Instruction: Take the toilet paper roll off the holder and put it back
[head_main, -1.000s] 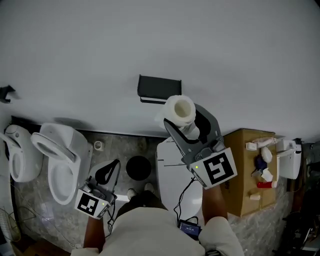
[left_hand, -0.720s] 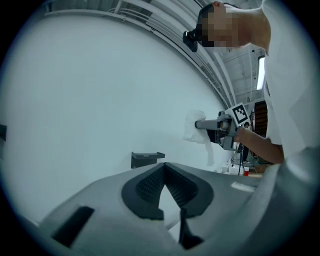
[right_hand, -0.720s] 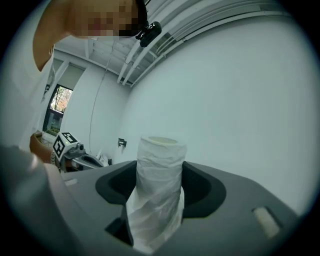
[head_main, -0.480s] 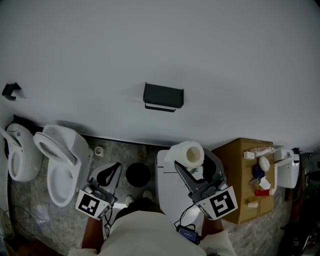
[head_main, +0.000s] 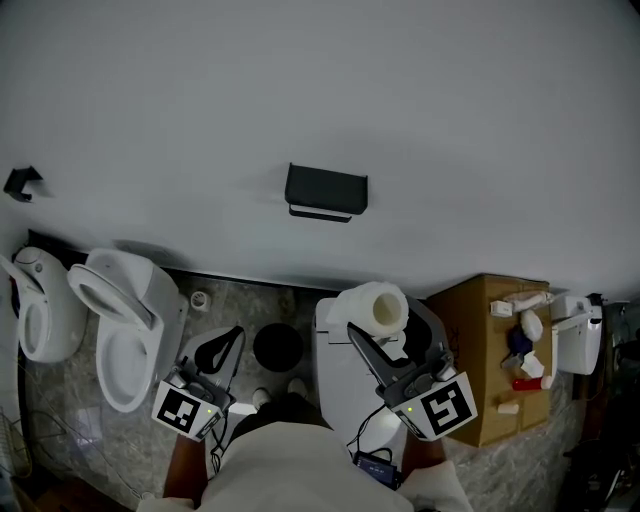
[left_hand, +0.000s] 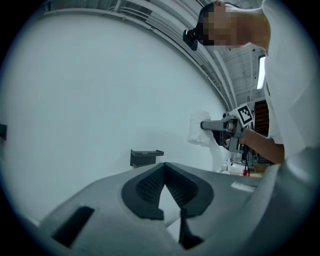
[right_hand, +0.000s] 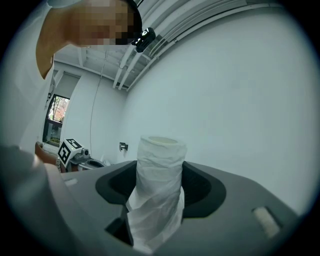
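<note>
Head view: a black holder (head_main: 326, 191) is fixed on the white wall. The roll (head_main: 375, 307) is carried well below it, off the holder, clamped at the tip of the right hand-held gripper (head_main: 383, 328) above a white fixture (head_main: 330, 372). A cardboard box (head_main: 470, 340) is noted just to the right of that. The left hand-held gripper (head_main: 222, 340) is held low at the left, near a round black bin (head_main: 277, 343). Left gripper view: its jaws are seen drawn together at the tips, with nothing between them. The holder is sighted ahead on the wall, and the roll is off to the right in the other gripper. Right gripper view: the jaws are spread wide and pressed on either side of the roll. The roll stands upright between the pads, its paper wrinkled, with a loose fold hanging down toward the camera.
</note>
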